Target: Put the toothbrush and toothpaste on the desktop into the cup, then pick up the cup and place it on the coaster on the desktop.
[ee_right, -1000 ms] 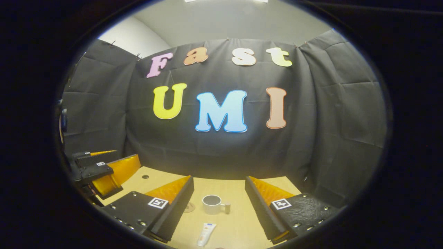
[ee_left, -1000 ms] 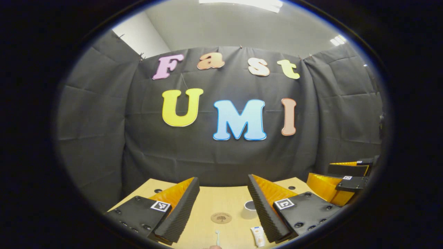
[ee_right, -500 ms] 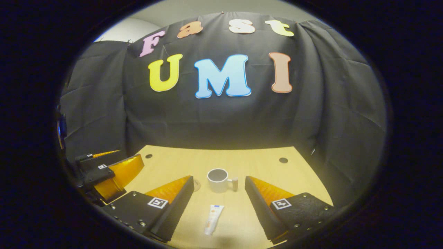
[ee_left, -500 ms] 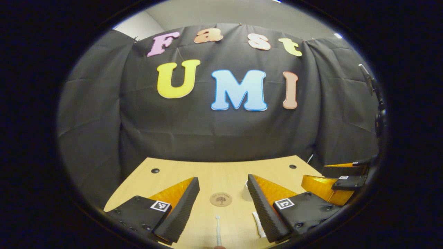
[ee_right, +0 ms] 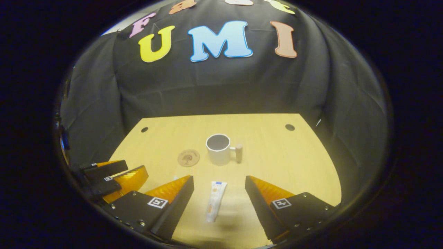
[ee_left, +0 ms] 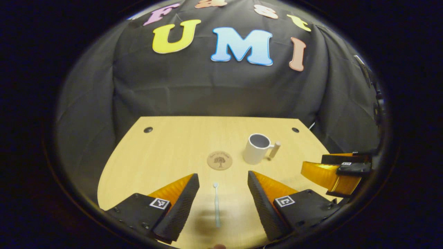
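A pale toothbrush (ee_left: 216, 205) lies flat on the wooden desktop (ee_left: 173, 145), pointing away from me between the fingers of my open left gripper (ee_left: 223, 180), which hovers above it. A white toothpaste tube (ee_right: 215, 201) lies between the fingers of my open right gripper (ee_right: 219, 181). The white cup (ee_left: 256, 148) (ee_right: 219, 149) stands upright, empty, its handle to the right. A round brown coaster (ee_left: 219, 160) (ee_right: 188, 157) lies just left of the cup. The right gripper (ee_left: 332, 171) appears at the right edge of the left gripper view, and the left gripper (ee_right: 110, 176) at the left of the right gripper view.
The desktop (ee_right: 277, 152) has dark cable holes near its far corners (ee_left: 148, 129) (ee_right: 289, 127). Black cloth walls close off the back and sides.
Both gripper views have tilted down toward the desk; more of the desktop, the cup and the coaster are in sight. The toothbrush and toothpaste lie where they were, and both grippers stay open.
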`<state>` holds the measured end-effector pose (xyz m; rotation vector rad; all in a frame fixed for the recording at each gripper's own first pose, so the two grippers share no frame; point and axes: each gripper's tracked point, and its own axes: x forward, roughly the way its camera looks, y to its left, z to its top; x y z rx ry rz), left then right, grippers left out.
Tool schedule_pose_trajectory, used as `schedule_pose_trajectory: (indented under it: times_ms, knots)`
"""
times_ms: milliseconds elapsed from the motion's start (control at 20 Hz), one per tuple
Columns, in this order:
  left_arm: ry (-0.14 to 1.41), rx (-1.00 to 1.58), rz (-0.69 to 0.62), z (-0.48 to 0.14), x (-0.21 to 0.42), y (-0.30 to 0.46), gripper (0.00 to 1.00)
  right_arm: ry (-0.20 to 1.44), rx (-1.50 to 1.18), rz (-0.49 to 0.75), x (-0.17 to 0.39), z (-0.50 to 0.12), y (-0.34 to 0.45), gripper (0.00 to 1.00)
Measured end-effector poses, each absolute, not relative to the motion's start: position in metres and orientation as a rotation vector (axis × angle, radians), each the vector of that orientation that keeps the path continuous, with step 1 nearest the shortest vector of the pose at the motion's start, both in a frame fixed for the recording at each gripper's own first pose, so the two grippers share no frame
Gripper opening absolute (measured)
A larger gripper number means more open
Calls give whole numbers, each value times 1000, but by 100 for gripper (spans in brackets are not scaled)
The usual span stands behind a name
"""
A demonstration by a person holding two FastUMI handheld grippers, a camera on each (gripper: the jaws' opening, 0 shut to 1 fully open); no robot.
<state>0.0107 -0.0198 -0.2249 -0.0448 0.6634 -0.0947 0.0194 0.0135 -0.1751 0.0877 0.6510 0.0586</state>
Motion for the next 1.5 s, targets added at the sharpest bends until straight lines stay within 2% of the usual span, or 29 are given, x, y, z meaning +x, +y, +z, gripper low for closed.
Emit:
schedule_pose_trajectory:
  times_ms: [650, 1500]
  knots:
    - [977, -91, -134, -324, -15, -25, 96, 948, 83, 61, 25, -266, 20, 94]
    - [1296, -26, -61, -414, -16, -2, 96, 1234, 82, 10, 37, -344, 21, 94]
